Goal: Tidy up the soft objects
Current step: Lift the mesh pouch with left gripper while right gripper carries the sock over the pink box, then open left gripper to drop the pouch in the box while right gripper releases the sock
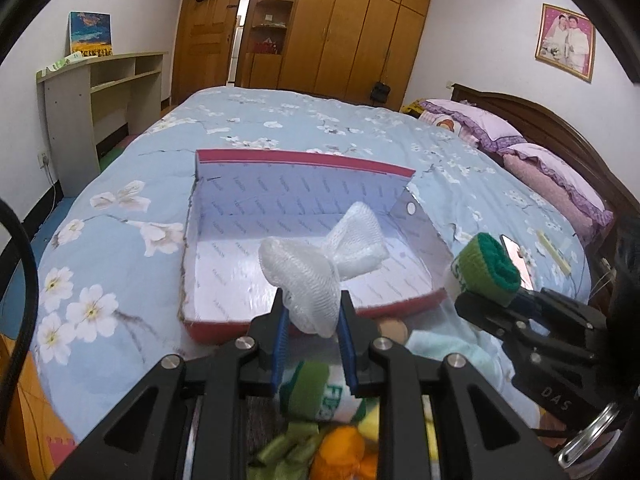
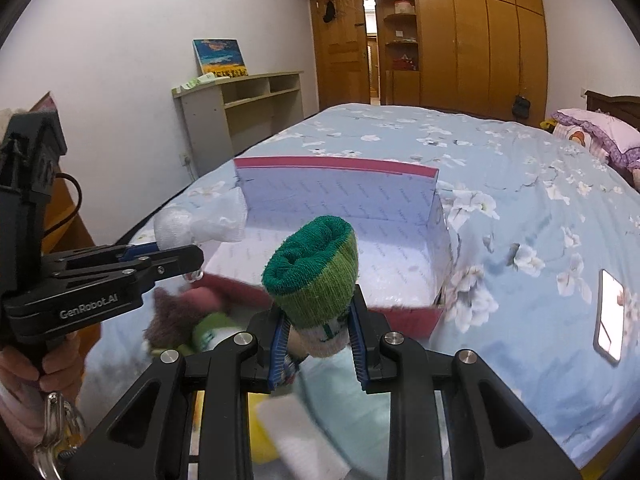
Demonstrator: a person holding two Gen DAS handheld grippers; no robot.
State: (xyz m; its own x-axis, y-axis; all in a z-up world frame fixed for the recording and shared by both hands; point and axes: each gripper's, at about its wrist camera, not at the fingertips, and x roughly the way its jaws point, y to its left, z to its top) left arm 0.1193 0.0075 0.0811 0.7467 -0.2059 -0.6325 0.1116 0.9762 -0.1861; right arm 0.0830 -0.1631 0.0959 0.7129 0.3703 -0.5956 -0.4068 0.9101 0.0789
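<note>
On the flowered bed [image 1: 120, 168], left tongs [image 1: 312, 312] clamped a white mesh bundle [image 1: 304, 280] and right tongs [image 2: 318, 336] a green sock roll [image 2: 316, 276], both at the empty box's [image 1: 304, 168] six o'clock rim, awaiting carrying over and release.

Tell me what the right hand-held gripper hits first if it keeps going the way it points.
Probably the open red box: the right hand-held gripper, shut on the green sock, points down over the near wall toward the white floor. Depth is uncertain.

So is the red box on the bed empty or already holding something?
Empty: the red box shows only its bare white lining; the white mesh piece hangs above it.
</note>
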